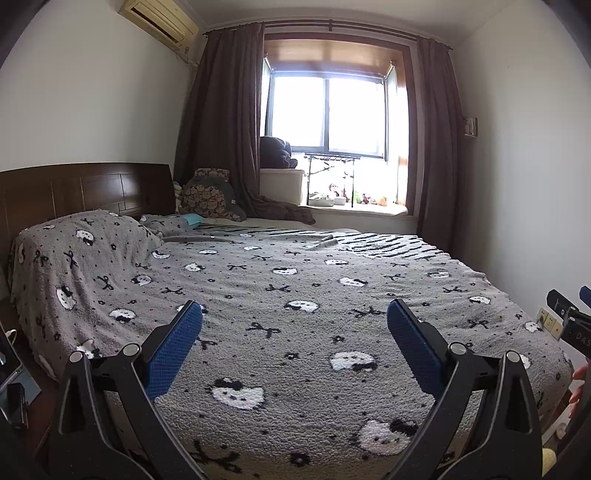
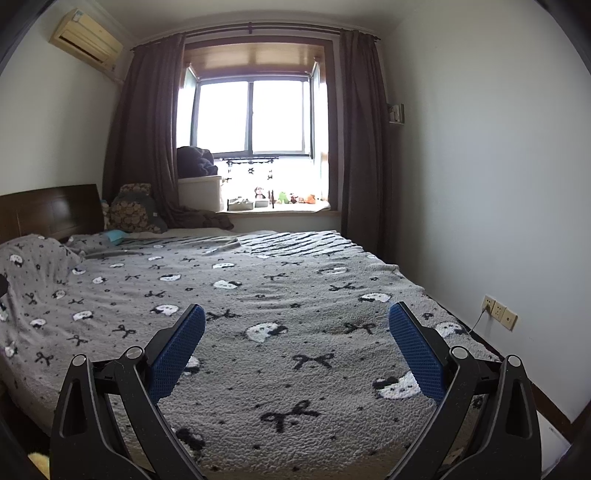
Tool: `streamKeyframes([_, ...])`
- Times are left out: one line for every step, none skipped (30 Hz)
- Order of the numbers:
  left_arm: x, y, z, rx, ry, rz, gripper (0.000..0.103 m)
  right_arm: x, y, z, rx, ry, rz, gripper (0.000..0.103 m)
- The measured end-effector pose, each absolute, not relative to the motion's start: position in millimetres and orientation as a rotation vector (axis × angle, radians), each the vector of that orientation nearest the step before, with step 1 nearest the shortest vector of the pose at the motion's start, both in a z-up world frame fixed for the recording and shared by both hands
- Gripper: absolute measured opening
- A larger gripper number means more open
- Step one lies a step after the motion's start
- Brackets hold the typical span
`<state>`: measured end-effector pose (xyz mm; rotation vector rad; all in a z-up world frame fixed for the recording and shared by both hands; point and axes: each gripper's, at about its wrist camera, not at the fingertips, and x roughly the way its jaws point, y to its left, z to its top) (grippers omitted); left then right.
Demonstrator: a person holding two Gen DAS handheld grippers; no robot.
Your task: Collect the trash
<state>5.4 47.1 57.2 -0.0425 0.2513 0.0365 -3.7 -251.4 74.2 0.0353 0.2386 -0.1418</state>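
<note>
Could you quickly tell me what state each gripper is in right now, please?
Left gripper: open, holding nothing, above the bed's grey blanket.
Right gripper: open, holding nothing, also over the blanket.

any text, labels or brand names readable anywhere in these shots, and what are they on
"DAS": white letters on the black body of the right claw, at the right edge of the left wrist view; the word is cut off by the frame.
Sticker on the air conditioner: too small and blurred to read.
Tag on the patterned cushion: too small to read.
Nothing else carries readable text.
</note>
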Motion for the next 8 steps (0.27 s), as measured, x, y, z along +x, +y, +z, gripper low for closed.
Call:
streamKeyframes([6.2,47.3,56.9,-0.044,0.254,0.035,0.095,-3.6,-251.6,74.2,0.036,0.239,-0.141,0.1])
streamKeyframes([5.1,46.8,56.8,-0.043,0.254,0.034,0.095,-3.6,-251.6,74.2,0.037,0.239,-0.14,0.1])
streamKeyframes([5.1,46.6,56.6,-0.042,0.255,0.031,0.095,-3.6,-251.5,74.2,0.037,0.239,-0.141,0.1])
streamKeyframes([5.6,46.5,56.3,-0.041,0.258,0.027,0.095,-3.7,-251.2,74.3,0.036,0.239,-0.141,0.1])
streamKeyframes([6.1,47.0,55.9,-0.043,0.262,0.023,0.095,-3.9,-251.0,74.5,0.036,0.238,-0.141,0.1])
streamKeyframes([6.3,47.2,55.6,-0.045,0.264,0.021,0.095,-3.8,-251.0,74.5,0.037,0.238,-0.141,0.1])
streamKeyframes([6.8,47.2,55.2,-0.044,0.265,0.021,0.095,-4.2,-251.1,74.3,0.037,0.238,-0.142,0.1])
streamKeyframes([7.2,47.0,54.9,-0.042,0.266,0.022,0.095,-4.0,-251.5,74.1,0.037,0.238,-0.143,0.1])
